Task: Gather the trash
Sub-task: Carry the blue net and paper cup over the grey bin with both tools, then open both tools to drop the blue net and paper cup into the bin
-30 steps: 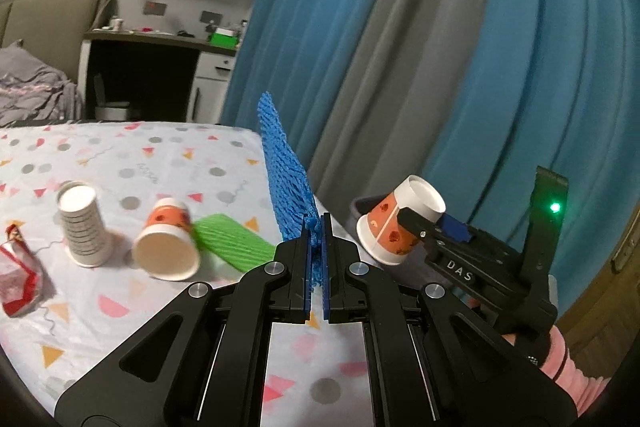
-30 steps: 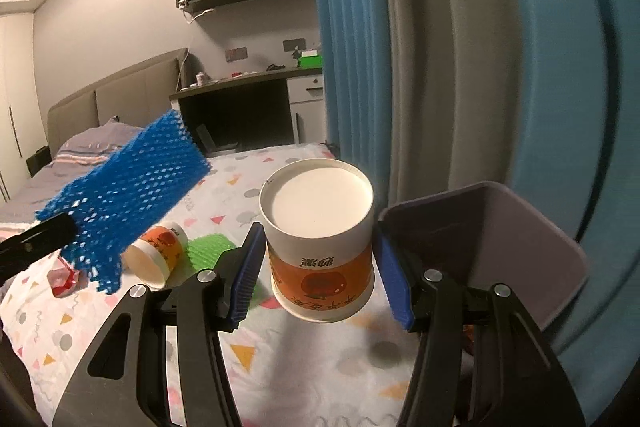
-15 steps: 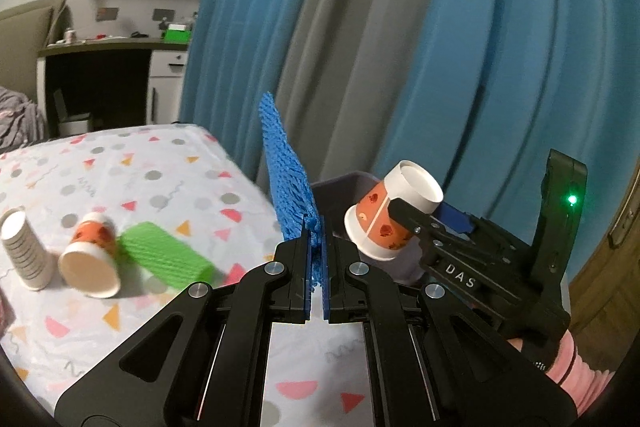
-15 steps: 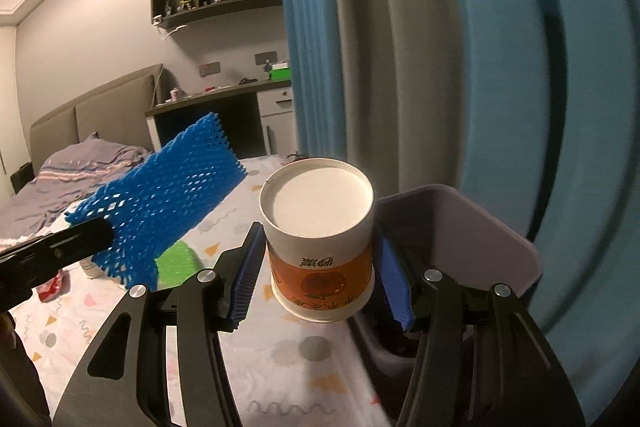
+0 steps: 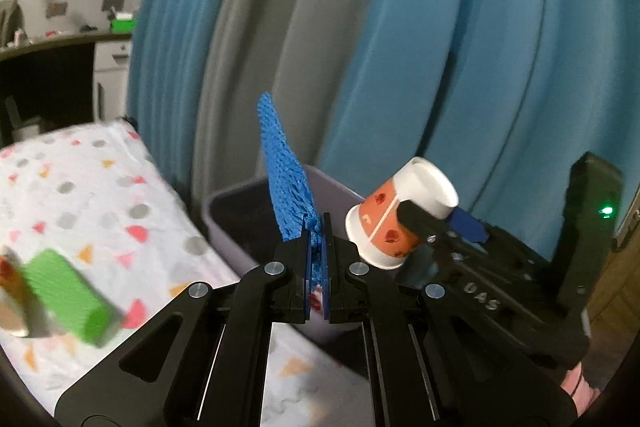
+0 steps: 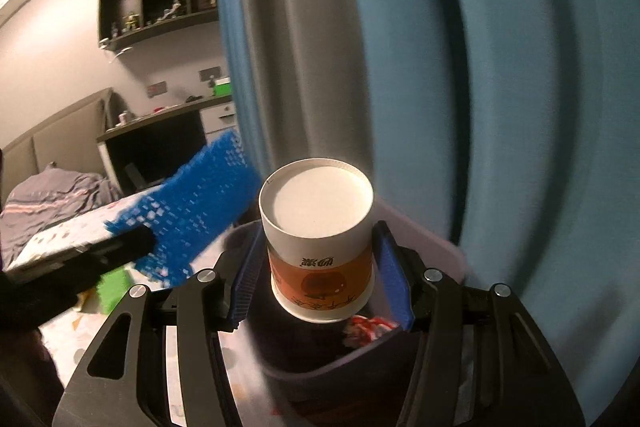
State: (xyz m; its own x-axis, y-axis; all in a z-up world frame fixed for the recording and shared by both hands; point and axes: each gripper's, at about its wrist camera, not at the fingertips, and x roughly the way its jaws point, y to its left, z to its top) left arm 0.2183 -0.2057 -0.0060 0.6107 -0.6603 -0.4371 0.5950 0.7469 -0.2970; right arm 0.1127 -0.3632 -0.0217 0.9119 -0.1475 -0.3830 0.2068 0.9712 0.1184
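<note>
Two curtains (image 5: 400, 47) in blue and grey fill the background behind both tongs. Left of the left tongs spreads the bed's white sheet (image 5: 80, 195), printed with coloured dots and triangles. Straight ahead of and beneath both tongs stands a grey trash bin (image 6: 432, 251), open-topped, set beside the bed's edge in front of the curtains; crumpled red-and-white wrapper trash (image 6: 366, 327) lies inside it, just below the right tongs' right finger.

The left tongs (image 5: 318, 247) are pressed fully together, pinching the bottom edge of a blue foam net sleeve (image 5: 284, 179), which stands up from the tips and hangs over the near rim of the bin. The right tongs (image 6: 320, 267) are about half spread and clamped on an orange-and-white paper cup (image 6: 318, 239), blue pads against its sides; the cup is upside down with its white base facing up, held above the bin's opening. From the left wrist, the cup appears tilted just right of the left tongs' tips.

Low on the sheet, well to the left of the left tongs, lies a green foam net sleeve (image 5: 68, 291), with another paper cup (image 5: 10, 307) touching its left end, blurred at the edge of the view.
</note>
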